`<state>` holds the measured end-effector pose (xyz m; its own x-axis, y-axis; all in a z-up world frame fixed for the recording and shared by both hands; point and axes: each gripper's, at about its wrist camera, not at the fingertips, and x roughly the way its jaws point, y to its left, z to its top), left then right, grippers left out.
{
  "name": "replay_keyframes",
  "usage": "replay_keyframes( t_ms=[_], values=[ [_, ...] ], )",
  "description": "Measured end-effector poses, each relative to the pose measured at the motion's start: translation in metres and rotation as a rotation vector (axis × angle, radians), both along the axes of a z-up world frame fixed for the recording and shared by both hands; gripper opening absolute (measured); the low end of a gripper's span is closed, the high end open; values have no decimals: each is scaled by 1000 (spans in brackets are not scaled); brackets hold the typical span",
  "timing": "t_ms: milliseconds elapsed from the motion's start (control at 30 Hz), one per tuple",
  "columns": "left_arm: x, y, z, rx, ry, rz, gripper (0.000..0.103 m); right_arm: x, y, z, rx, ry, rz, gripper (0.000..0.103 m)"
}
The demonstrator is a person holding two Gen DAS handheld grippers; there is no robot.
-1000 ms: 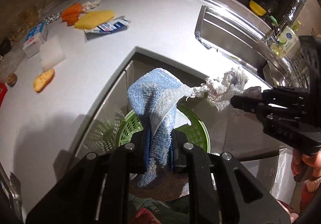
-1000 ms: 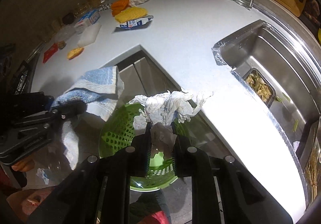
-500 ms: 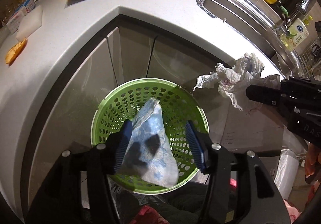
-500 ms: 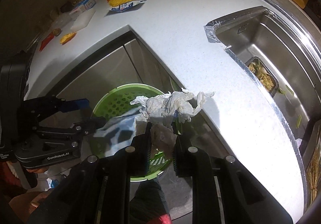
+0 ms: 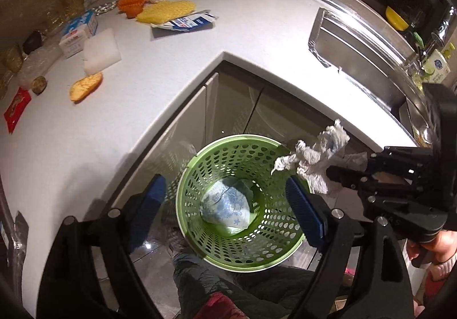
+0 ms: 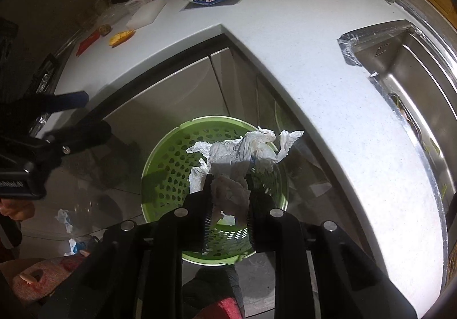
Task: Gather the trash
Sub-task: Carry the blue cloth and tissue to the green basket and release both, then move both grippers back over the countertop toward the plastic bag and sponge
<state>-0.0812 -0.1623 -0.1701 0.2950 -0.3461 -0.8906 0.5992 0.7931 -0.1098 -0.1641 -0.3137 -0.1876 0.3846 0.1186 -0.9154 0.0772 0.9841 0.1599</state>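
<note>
Left wrist view is showing the left gripper (image 5: 228,201) hanging spread wide over the green basket (image 5: 200,164); its jaws have just been opening and nothing is sitting between them. The blue-and-white patterned cloth (image 5: 228,204) is lying crumpled on the basket's bottom. The right gripper (image 6: 228,199) is pinching a crumpled white paper towel (image 6: 237,153), wrinkled and ragged-edged, over the basket's rim below the counter's (image 5: 257,33) inner corner. A flattened milk carton (image 5: 185,22) is lying near the counter's back edge.
</note>
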Motion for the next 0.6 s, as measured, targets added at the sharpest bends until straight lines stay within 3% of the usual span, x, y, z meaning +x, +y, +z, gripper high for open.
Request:
replay_keyframes(
  t_ms=[67,200,367,600],
  values=[
    [4,8,8,-3,-10,34,87,4,6,-11,1,17,22,29],
    [12,30,20,4,-34,90,89,9,12,-25,-1,39,46,71],
    [17,41,28,9,-53,135,89,15,11,-17,4,10,44,84],
    [24,62,52,-23,-101,199,89,30,5,34,-9,-125,21,96]
  ],
)
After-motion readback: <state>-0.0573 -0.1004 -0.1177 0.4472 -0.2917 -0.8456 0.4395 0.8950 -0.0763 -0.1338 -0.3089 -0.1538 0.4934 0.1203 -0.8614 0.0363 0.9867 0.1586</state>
